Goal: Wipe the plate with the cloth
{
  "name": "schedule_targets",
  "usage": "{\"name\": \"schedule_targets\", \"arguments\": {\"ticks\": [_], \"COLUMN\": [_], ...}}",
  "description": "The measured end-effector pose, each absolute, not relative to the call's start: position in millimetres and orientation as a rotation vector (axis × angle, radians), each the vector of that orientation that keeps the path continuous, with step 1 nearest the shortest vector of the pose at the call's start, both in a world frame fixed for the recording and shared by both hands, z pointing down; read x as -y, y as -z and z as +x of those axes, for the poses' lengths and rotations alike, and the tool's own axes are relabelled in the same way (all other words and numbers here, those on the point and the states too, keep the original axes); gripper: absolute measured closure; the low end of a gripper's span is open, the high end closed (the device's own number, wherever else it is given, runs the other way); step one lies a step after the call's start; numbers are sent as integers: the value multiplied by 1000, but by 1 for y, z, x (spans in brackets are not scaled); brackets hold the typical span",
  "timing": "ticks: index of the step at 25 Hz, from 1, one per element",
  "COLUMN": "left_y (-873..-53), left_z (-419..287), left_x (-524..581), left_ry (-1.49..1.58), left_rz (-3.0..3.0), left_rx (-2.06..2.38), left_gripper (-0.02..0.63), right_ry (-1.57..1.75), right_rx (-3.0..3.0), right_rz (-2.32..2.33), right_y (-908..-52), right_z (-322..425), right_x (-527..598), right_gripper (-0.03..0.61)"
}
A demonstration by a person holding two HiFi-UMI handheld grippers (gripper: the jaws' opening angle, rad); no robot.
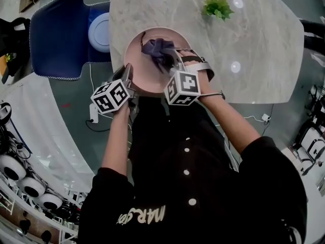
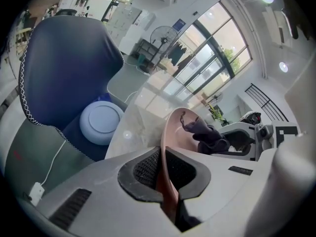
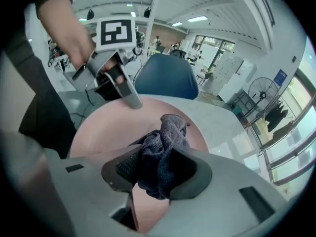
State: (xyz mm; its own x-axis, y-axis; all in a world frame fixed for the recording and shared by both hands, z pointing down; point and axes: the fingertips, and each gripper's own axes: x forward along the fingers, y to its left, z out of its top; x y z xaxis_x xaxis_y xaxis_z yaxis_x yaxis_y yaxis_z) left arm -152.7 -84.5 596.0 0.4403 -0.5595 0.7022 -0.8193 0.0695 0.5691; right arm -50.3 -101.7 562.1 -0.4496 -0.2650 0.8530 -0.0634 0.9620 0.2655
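The left gripper (image 2: 165, 174) has its fingers clenched on the rim of the pink plate (image 1: 141, 72), at the near side of the bench (image 1: 254, 44). The right gripper (image 3: 157, 174) fingers are grasping the dark cloth (image 3: 165, 137), which touches the plate right under them

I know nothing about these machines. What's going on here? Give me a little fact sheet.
Left claw: shut on the rim of the pink plate
Right claw: shut on the dark cloth, over the plate's face
Table: pale marble, with a small green plant on it
Chair: blue, beside the table
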Motion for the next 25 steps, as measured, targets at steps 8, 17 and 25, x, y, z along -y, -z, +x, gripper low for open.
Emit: {"name": "schedule_targets", "arguments": {"ticks": [8, 17, 25], "left_y": [-596, -596, -596], "left_z": [-153, -153, -153], "left_x": [84, 84, 83], "left_ry": [-282, -281, -318], "left_rz": [1600, 1592, 1594], "left_rx": [1221, 1221, 1223], "left_gripper": [583, 584, 584], "right_ry": [40, 31, 45], "right_rx": [2197, 2172, 2134], "right_rz": [241, 178, 150], "right_y": [-557, -579, -582], "right_z": [-115, -126, -128], "right_x": [74, 64, 63], "right_gripper": [439, 439, 437]}}
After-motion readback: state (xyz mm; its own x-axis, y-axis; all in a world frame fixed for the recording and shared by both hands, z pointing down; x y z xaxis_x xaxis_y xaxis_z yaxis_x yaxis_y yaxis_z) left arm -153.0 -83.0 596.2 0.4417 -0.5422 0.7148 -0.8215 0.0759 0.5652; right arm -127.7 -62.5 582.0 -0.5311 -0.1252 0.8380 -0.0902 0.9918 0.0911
